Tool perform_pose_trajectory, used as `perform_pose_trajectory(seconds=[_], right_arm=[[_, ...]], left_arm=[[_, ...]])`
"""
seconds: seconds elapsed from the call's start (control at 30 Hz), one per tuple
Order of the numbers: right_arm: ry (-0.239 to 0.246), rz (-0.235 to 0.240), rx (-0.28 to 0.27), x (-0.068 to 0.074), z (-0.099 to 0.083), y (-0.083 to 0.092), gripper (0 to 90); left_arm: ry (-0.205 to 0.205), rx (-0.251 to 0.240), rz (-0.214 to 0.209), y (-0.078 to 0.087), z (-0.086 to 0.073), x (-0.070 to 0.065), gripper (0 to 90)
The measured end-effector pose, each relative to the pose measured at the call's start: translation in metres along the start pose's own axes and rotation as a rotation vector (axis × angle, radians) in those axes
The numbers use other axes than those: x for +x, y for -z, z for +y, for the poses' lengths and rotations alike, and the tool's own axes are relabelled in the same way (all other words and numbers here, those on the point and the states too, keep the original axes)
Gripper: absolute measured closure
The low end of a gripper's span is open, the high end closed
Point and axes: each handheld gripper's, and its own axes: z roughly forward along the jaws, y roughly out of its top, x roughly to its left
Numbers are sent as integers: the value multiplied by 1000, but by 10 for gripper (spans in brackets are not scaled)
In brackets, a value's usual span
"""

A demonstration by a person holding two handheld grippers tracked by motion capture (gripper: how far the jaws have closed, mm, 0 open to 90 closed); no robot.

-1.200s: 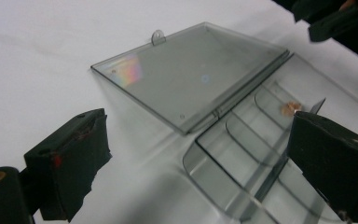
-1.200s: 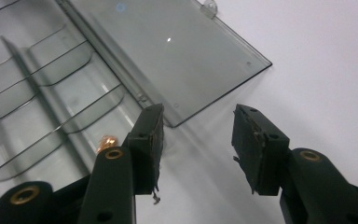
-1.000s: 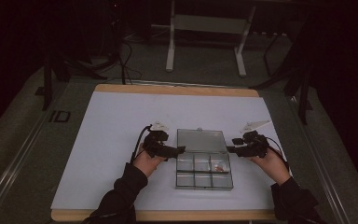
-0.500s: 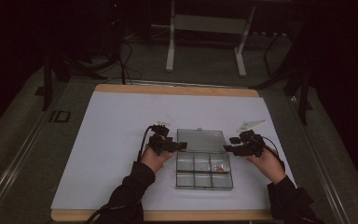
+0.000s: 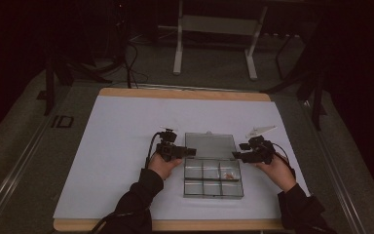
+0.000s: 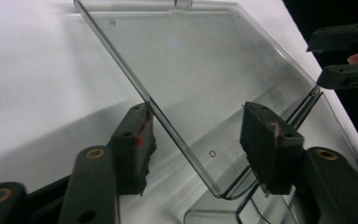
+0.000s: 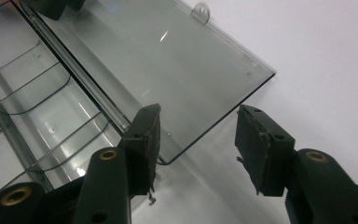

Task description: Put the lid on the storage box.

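Note:
A clear plastic compartment box (image 5: 213, 187) lies on the white table with its lid (image 5: 209, 145) folded open at the far side. One compartment holds a small orange item (image 5: 230, 175). My left gripper (image 5: 191, 152) is at the lid's left edge. In the left gripper view the lid (image 6: 205, 70) has its edge between the jaws of the left gripper (image 6: 200, 135), which have just been closing; the pads do not clamp it. My right gripper (image 5: 234, 156) is at the lid's right edge. The right gripper (image 7: 198, 140) is open astride the corner of the lid (image 7: 168, 60).
A white sheet (image 5: 126, 126) covers the wooden table around the box. A small white three-cornered piece (image 5: 261, 130) lies just beyond the right hand. A metal stand (image 5: 214, 29) and cables are on the dark floor behind the table.
The left gripper has sunk slightly onto the lid's left edge. The right gripper has edged in toward the lid's right edge. The box has not moved.

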Motion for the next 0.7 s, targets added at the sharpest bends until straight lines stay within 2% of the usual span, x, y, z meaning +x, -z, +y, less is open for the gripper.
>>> perform_pose_trajectory(seconds=[0.07,0.1,0.13,0.23,0.43,0.53,0.7], right_arm=[[-6,-4,-1,0,0,0,487],[-9,-4,-3,0,0,0,486],[-9,-4,-3,0,0,0,486],[-15,3,-13,-1,1,1,484],[-23,14,-29,0,2,2,489],[-33,21,-39,1,2,2,514],[-26,28,-38,3,3,1,564]], left_arm=[[-38,-22,9,2,0,-4,516],[-90,-40,27,4,0,-10,534],[-90,-40,27,4,0,-10,542],[-150,-57,52,8,-1,-16,579],[-181,-81,56,13,-3,-18,633],[-213,-100,65,16,-5,-20,665],[-234,-112,66,20,-6,-23,717]])
